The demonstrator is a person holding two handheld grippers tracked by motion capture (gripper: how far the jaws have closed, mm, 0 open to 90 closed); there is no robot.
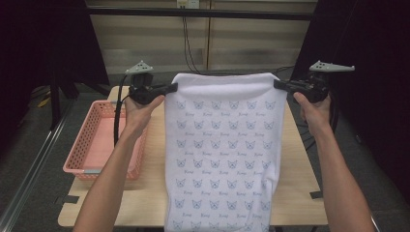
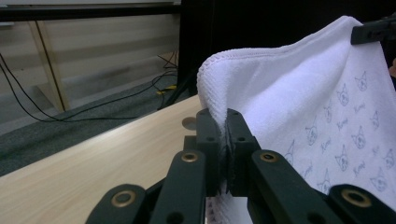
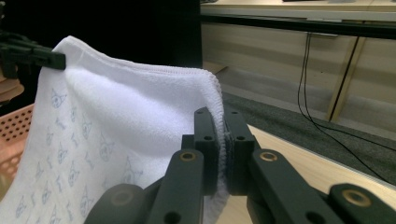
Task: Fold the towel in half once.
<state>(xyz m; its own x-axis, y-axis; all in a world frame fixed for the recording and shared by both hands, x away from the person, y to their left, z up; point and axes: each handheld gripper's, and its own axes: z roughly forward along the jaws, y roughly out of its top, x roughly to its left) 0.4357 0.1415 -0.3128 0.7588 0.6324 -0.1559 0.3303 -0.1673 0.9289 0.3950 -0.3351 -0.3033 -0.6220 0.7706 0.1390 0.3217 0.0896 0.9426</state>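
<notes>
- Towel (image 1: 223, 145), white with a blue cat-face print, hangs between our two grippers above the wooden table (image 1: 300, 183); its top edge is stretched at the far side and its lower part drapes toward us over the near edge
- left gripper (image 1: 171, 87) has its jaws clenched on the towel's top left corner; in the left gripper view the hem sits pinched between the black pads (image 2: 208, 140)
- right gripper (image 1: 278, 84) is likewise clamped on the top right corner; the right gripper view shows the stitched edge squeezed between its fingers (image 3: 207, 140)
- we judge the step to be holding the cloth spread for a fold or a lay-down; we should keep both corners level and the top edge taut, so that no slack sags in the middle; both grips are shallow, so a jerk could pull the hem free
- pink basket (image 1: 80, 145) stands on the table's left part, just beside the hanging cloth; we should keep the left edge from catching its rim
- black cables (image 1: 189, 43) hang behind the table, well apart from the work
</notes>
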